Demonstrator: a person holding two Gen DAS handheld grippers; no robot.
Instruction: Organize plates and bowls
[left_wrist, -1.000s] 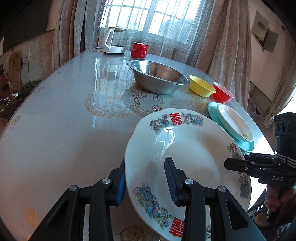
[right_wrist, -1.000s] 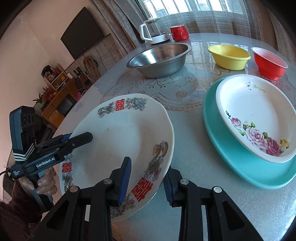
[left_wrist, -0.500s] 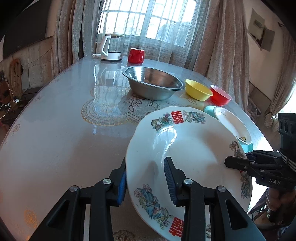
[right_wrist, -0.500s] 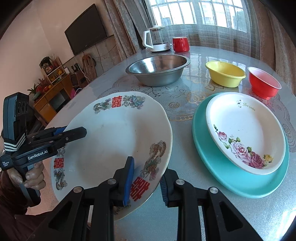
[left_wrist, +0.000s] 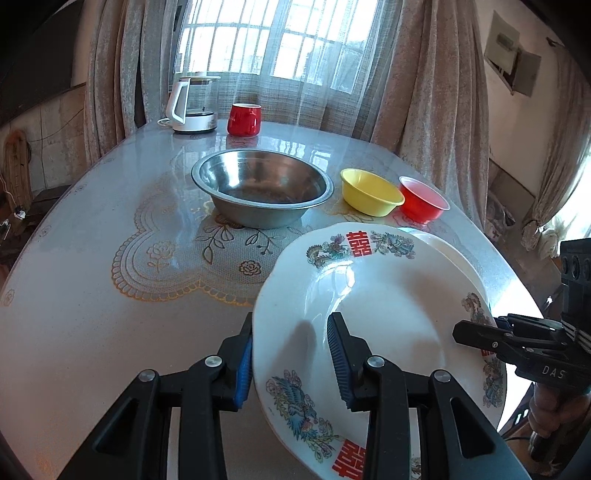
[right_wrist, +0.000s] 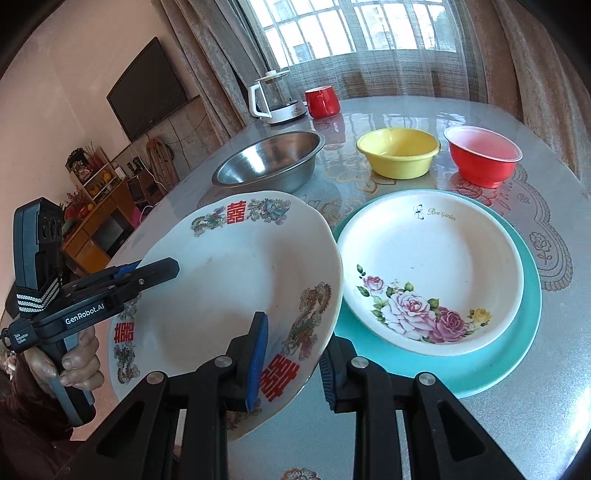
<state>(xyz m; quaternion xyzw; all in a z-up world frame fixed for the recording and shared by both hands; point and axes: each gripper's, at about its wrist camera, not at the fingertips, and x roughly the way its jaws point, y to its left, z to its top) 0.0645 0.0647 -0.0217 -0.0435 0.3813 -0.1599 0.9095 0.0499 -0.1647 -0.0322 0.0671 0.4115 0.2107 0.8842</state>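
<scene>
The large white plate (right_wrist: 229, 280) with red characters and dragon-and-phoenix motifs is held off the table (left_wrist: 92, 280), tilted, between my two tongs. My left tongs (left_wrist: 291, 362) are clamped on its near-left rim, one blue pad under the edge and one on the inner face. My right tongs (right_wrist: 291, 354) are clamped on the opposite rim beside a red character; their jaws have just been closing on that rim. The plate's right edge overlaps, in the right wrist view, the left edge of the rose-patterned plate (right_wrist: 436, 273), which sits in the teal plate (right_wrist: 524, 332) on the table. Beyond these stand the steel bowl (left_wrist: 262, 192), the yellow bowl (left_wrist: 369, 192) and the red bowl (left_wrist: 421, 205). At the far table edge stand a red mug (left_wrist: 243, 119) and a white kettle (left_wrist: 190, 105), before curtains (left_wrist: 436, 81).
</scene>
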